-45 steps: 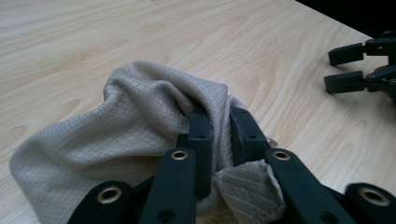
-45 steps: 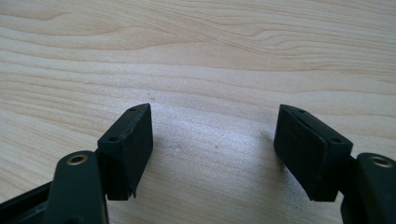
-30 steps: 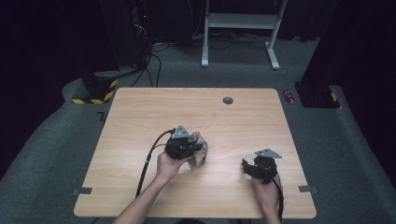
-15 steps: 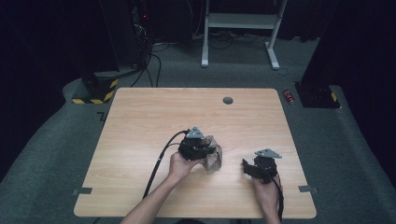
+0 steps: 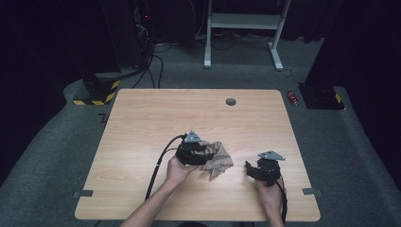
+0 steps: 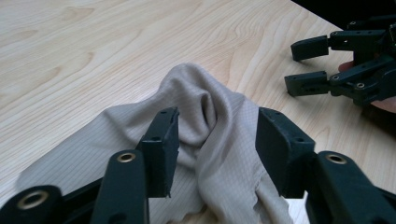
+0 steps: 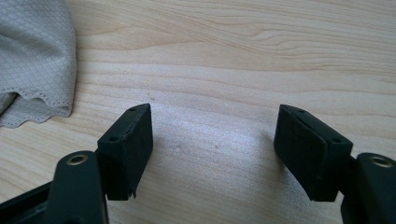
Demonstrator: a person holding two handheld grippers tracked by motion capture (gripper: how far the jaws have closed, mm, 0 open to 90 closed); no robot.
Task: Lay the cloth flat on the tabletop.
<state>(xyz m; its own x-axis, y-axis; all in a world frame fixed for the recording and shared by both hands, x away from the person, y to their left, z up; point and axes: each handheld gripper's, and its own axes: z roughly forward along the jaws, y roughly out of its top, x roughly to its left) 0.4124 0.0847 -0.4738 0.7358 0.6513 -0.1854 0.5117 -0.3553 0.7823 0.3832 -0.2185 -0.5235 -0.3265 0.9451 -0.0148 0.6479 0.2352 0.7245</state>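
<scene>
A crumpled beige cloth lies on the wooden table, a little right of centre near the front. My left gripper sits at its left edge. In the left gripper view a raised fold of the cloth stands between the jaws of the left gripper, which have just been opening; the pads are off the fabric. My right gripper rests to the right of the cloth, jaws wide apart over bare wood. The cloth's hemmed edge is at the top left of the right gripper view.
A round black grommet sits near the table's far edge. The left gripper's cable trails toward the front edge. On the floor beyond are a small red object, a white desk frame and a yellow-black striped base.
My left hand carried the cloth rightward toward the right gripper, then its jaws opened and the cloth now lies loose on the table. The right hand stayed put.
</scene>
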